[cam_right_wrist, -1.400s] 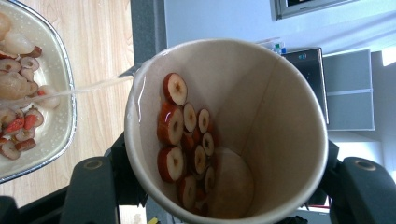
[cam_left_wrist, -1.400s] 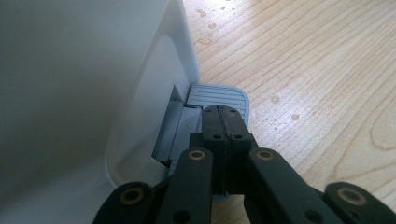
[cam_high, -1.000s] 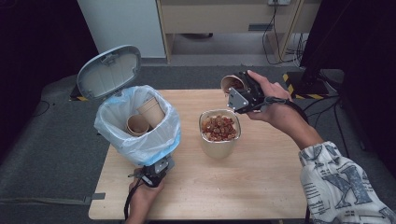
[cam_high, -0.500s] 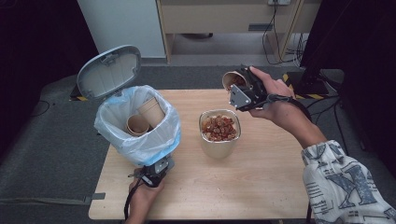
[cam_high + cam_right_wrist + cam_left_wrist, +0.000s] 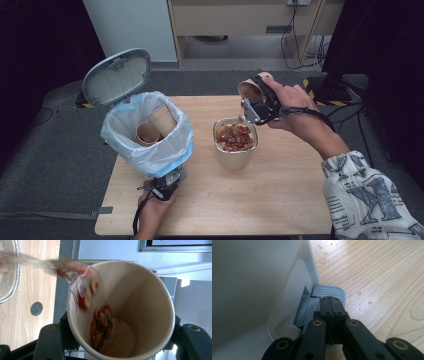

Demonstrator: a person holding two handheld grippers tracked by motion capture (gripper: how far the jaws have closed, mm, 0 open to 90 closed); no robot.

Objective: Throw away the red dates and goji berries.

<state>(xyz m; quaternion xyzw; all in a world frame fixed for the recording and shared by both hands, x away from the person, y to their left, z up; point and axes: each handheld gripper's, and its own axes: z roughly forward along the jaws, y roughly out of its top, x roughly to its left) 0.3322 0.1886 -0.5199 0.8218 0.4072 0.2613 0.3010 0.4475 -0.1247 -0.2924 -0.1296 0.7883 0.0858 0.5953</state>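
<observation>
My right gripper (image 5: pixel 257 102) is shut on a brown paper cup (image 5: pixel 249 90), held tipped above the far rim of a pale bowl (image 5: pixel 235 156) full of red dried fruit slices (image 5: pixel 234 137). In the right gripper view the cup (image 5: pixel 140 302) sits between the jaws with a few slices (image 5: pixel 101 325) inside, and blurred slices (image 5: pixel 85 287) slide over its lip. My left gripper (image 5: pixel 172 179) is shut, and its tips (image 5: pixel 331 300) press on the grey pedal (image 5: pixel 324 290) at the foot of the white bin (image 5: pixel 262 290). The bin's lid (image 5: pixel 116 77) stands open.
The bin (image 5: pixel 165 152) is lined with a pale blue bag and holds two paper cups (image 5: pixel 162 120). It stands on the left of the wooden table (image 5: pixel 280 200). Dark floor and a cabinet lie beyond the table's far edge.
</observation>
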